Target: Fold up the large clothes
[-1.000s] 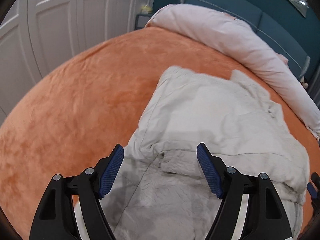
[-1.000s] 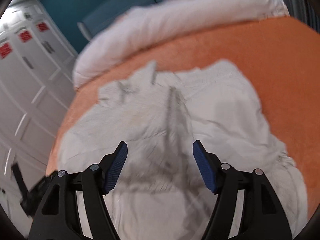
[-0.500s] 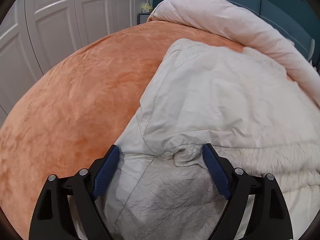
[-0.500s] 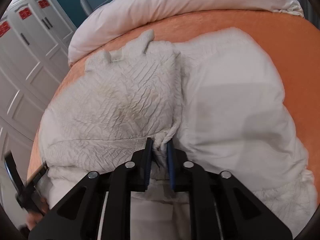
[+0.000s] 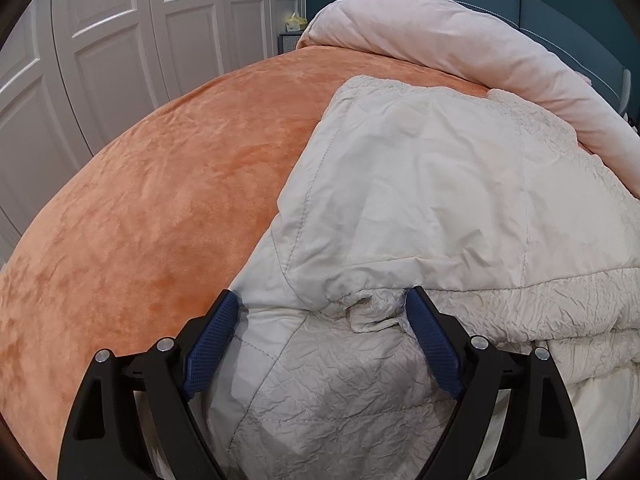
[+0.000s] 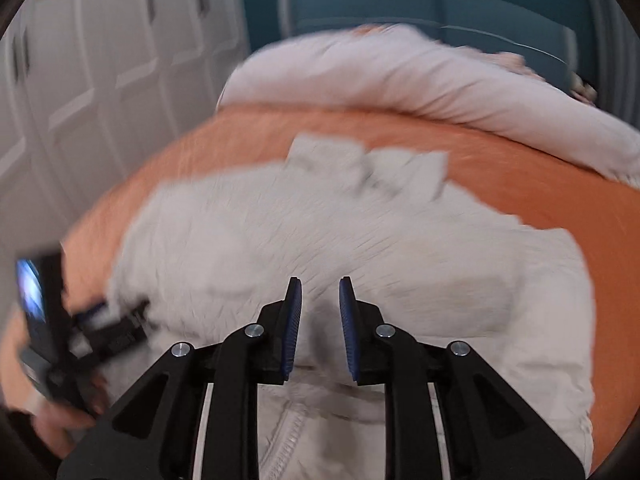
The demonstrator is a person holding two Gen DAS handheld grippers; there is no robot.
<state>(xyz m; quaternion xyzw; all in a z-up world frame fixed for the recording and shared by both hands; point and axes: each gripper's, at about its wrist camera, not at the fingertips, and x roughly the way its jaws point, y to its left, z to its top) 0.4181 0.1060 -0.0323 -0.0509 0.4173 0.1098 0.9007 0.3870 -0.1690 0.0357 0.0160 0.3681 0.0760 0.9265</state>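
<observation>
Jacket [image 5: 420,184] folding under way on bedspread [image 5: 160,184]; left gripper [image 5: 322,308] gaping, straddling cuff at 6 o'clock, unpinched; right gripper [image 6: 320,300] opening slightly, holding nothing; regrasping probably needed next.

Coat [image 5: 432,184] lies on bed [image 5: 160,208], right of bare bed part in left view. Rolled blanket [image 5: 452,52] lies behind coat, along headboard [image 5: 560,12]. Closet doors [image 5: 104,52] stand left of bed. Small stand [image 5: 289,42] sits between closet and blanket. Left gripper [image 5: 322,332] over coat's near edge, fold between its fingers. Right gripper [image 6: 320,320] above coat's middle; left gripper to its left.
</observation>
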